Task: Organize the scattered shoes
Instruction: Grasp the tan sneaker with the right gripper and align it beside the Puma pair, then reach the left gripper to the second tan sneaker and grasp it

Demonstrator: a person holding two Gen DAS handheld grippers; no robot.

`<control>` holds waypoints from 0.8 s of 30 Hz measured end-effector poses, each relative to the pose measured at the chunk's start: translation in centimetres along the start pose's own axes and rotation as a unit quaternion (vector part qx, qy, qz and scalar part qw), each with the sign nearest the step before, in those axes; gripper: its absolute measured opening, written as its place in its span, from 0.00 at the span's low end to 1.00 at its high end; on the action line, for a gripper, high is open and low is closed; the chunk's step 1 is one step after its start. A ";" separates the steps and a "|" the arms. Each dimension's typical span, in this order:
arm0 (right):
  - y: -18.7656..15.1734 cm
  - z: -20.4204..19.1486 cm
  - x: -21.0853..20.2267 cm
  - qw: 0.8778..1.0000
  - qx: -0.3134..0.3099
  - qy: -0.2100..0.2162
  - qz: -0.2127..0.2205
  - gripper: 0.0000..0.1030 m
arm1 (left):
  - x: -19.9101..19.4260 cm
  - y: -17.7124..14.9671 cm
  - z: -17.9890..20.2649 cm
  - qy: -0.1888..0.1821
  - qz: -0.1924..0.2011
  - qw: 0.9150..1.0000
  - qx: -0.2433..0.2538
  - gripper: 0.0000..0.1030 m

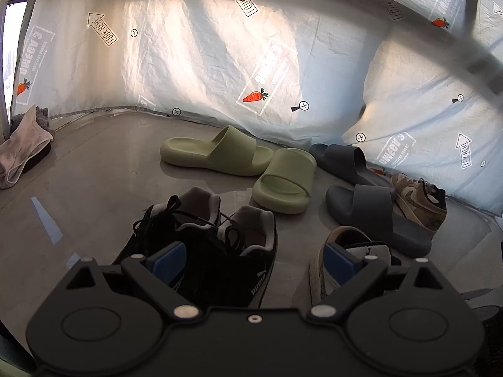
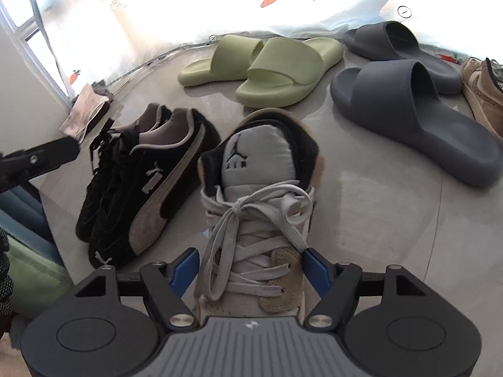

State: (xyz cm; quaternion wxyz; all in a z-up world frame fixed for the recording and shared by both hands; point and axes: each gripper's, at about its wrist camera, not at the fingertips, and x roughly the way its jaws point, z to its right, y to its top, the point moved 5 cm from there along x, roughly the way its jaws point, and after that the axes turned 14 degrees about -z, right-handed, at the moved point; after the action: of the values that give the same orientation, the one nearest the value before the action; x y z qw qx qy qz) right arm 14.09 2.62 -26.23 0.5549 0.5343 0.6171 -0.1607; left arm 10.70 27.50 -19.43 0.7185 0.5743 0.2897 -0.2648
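The right gripper is held low over the floor, and its blue fingers are pressed on both sides of a tan sneaker. The left gripper is held above the near black sneakers, and its fingers are spread wide with nothing between them. Green slides and gray slides are seen farther away.

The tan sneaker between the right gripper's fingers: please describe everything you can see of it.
The tan sneaker is a high-top with suede-like tan panels, pale grey laces tied in a bow, a padded grey tongue with a jumping-figure logo, and a black-lined collar. It stands upright on the grey floor, heel away from the camera. The right gripper straddles its laced front; contact is unclear. Black sneakers sit apart beside it.
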 end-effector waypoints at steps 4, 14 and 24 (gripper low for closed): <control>0.5 2.9 -1.4 0.995 0.077 0.028 0.053 0.73 | -0.1 -0.2 -0.3 0.000 -0.001 1.000 -0.002 0.92; 1.7 1.4 1.1 0.995 0.053 0.053 0.060 0.57 | -0.2 -0.4 -1.1 0.004 -0.003 1.000 -0.011 0.92; 3.8 -1.4 3.1 0.997 0.046 0.045 0.049 0.57 | -0.9 -0.8 -2.2 0.012 0.003 1.000 -0.026 0.92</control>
State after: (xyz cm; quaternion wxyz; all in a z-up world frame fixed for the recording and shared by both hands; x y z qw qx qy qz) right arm 17.11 6.67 -26.96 0.5082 0.5957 0.6067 -0.1372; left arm 9.29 29.55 -19.69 0.7301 0.5598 0.3032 -0.2481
